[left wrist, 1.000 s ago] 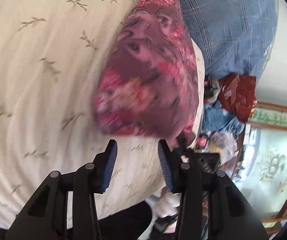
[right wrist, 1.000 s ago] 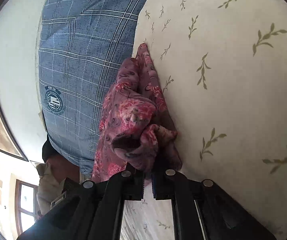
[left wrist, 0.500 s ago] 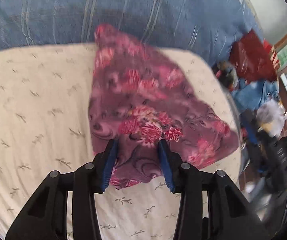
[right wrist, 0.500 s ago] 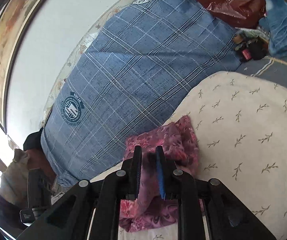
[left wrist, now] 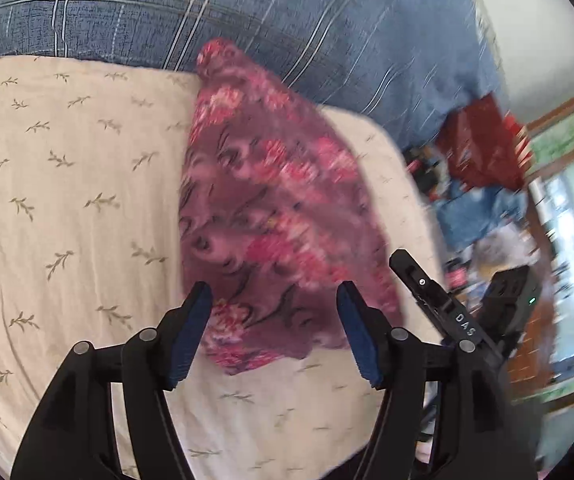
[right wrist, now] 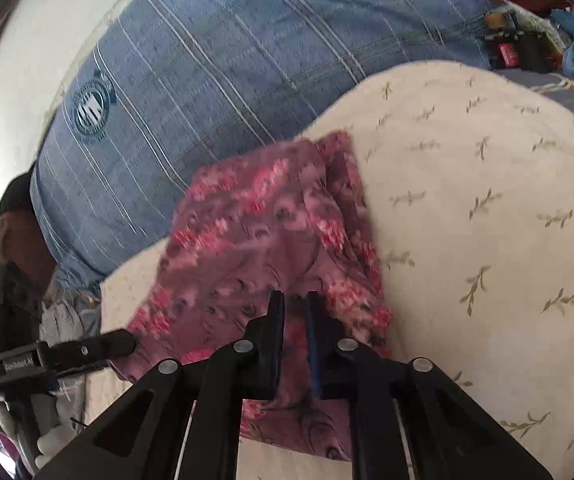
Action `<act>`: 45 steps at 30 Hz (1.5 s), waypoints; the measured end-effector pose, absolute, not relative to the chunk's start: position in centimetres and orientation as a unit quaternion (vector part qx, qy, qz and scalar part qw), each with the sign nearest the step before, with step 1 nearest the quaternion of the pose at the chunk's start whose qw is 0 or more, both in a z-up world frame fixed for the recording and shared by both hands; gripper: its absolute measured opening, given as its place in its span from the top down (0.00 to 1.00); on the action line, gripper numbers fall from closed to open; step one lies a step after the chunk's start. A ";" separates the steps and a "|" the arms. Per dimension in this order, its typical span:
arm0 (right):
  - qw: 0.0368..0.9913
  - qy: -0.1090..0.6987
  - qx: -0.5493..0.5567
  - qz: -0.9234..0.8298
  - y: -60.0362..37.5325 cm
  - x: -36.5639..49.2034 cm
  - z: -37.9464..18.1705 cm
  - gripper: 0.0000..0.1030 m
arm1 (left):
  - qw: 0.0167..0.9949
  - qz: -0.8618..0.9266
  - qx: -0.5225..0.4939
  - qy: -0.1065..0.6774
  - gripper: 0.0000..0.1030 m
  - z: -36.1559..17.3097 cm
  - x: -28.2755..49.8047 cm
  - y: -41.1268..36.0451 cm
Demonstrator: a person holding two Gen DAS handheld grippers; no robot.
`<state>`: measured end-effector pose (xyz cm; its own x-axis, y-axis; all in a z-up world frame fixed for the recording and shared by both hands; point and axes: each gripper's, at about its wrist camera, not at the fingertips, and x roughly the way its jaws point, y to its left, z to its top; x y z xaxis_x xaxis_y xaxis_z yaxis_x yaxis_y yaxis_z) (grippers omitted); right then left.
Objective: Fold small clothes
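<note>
Purple-pink floral fabric fills the middle of the left wrist view: the small garment (left wrist: 271,216) lies on a cream sheet printed with leaf sprigs (left wrist: 67,200), its far tip touching a blue plaid cushion (left wrist: 287,12). The left gripper (left wrist: 273,332) hovers at the garment's near edge with its jaws wide apart, the blue pads on either side of the cloth and gripping nothing. At the right, the right gripper's dark finger reaches in to the cloth's edge, with blurred clutter and a red bag (left wrist: 483,148) beyond.

From the right wrist view, the right gripper (right wrist: 297,312) has its jaws nearly together and appears clamped on a pinch of the garment's near edge. The cloth spreads ahead toward the cushion, partly doubled along its right side.

Judging by this, the fold is under way. To do it well, the left jaws should close on the near hem, then both grippers carry the edge evenly so that the layers line up without bunching
</note>
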<state>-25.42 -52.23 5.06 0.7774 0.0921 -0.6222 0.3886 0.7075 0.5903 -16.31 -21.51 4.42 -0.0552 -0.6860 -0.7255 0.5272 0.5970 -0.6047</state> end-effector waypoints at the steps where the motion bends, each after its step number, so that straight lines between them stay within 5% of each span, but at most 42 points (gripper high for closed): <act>1: 0.876 0.300 0.368 -0.085 -52.6 -25.3 6.4 0.84 | 0.690 -0.443 -0.073 0.567 0.39 5.3 -15.8 -21.6; 7: 0.897 0.296 0.320 -0.074 -53.2 -20.3 9.2 0.84 | 0.701 -0.428 0.003 0.570 0.39 3.8 -16.2 -24.6; 11: 0.861 0.409 0.289 -0.086 -52.7 -16.5 3.9 0.85 | 0.713 -0.435 0.030 0.550 0.32 2.1 -17.5 -24.0; 19: 0.879 0.348 0.316 -0.073 -54.7 -14.8 6.5 0.81 | 0.726 -0.440 -0.002 0.529 0.36 7.4 -11.5 -26.6; 26: 0.869 0.401 0.278 -0.079 -54.8 -9.3 4.3 0.84 | 0.705 -0.343 0.050 0.619 0.36 -0.4 -6.7 -32.6; 31: 0.840 0.425 0.328 -0.073 -57.1 -8.4 2.0 0.90 | 0.705 -0.350 0.052 0.615 0.39 0.2 -6.3 -32.6; 38: 0.828 0.361 0.416 -0.102 -62.2 -13.9 2.9 0.58 | 0.668 -0.417 -0.057 0.614 0.39 2.0 -5.4 -25.6; 45: 0.799 0.380 0.465 -0.012 -60.1 -14.5 -0.3 0.51 | 0.626 -0.445 -0.055 0.638 0.22 0.8 -8.1 -26.1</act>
